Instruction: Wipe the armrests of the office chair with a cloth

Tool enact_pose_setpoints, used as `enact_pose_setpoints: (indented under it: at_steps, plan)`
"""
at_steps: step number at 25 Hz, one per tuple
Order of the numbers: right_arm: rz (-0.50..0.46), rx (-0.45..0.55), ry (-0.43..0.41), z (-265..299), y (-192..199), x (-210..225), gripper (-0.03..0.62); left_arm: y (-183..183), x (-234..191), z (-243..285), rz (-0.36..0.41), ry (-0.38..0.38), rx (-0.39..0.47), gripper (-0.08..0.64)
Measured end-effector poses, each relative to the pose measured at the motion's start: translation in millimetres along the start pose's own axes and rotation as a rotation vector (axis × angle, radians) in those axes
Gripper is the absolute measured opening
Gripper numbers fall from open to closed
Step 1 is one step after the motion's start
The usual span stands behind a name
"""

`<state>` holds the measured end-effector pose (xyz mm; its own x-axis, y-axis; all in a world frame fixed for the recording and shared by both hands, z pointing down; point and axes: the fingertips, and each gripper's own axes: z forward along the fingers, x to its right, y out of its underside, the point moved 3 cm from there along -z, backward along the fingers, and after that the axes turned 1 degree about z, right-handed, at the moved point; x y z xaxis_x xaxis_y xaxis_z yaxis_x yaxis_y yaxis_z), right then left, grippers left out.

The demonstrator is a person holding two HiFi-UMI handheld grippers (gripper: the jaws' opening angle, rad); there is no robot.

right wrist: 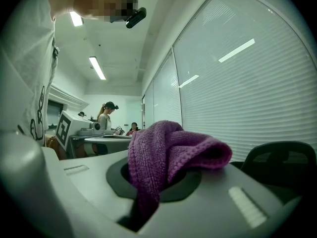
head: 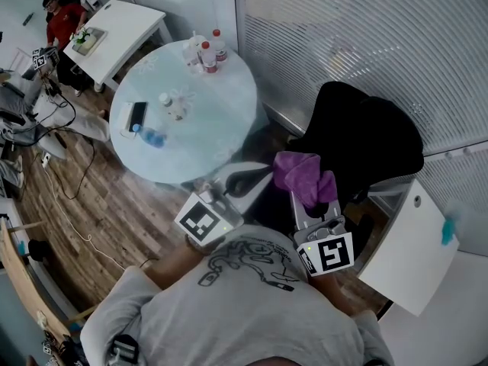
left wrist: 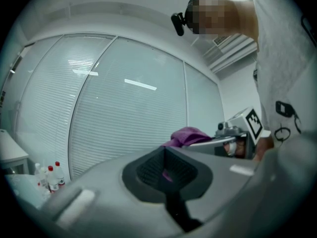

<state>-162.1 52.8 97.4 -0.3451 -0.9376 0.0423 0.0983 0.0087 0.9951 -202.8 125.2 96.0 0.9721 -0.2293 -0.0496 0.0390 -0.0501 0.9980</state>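
Purple cloth [right wrist: 173, 148] pinched in right gripper [right wrist: 151, 182] fingers [right wrist: 190, 182] (bunched above); left gripper [left wrist: 166, 168] clenched, empty.

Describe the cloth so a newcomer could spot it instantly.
Start at the black office chair by the blinds. Just before it, the right gripper is shut on the cloth: a crumpled purple knit, the only purple thing in view.

The left hand-held gripper [head: 259, 176] is held close in front of the torso and points forward and to the right. Its jaws are closed together with nothing between them. The right hand-held gripper [head: 309, 204] is held just beside it, on the right, and points forward. Its jaws are clamped on a cloth [head: 303, 175], which bunches above the jaw tips and drapes over them. The two grippers are near each other but do not touch.
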Motion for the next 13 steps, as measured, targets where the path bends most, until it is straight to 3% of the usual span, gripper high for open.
enact_pose_setpoints:
  at_steps: [13]
  plan:
    - [-0.001,-0.007,0.004,5.6,0.1,0.2,0.032,1.8,-6.5,-1.4,-0.006,-0.003,0.001,0.000]
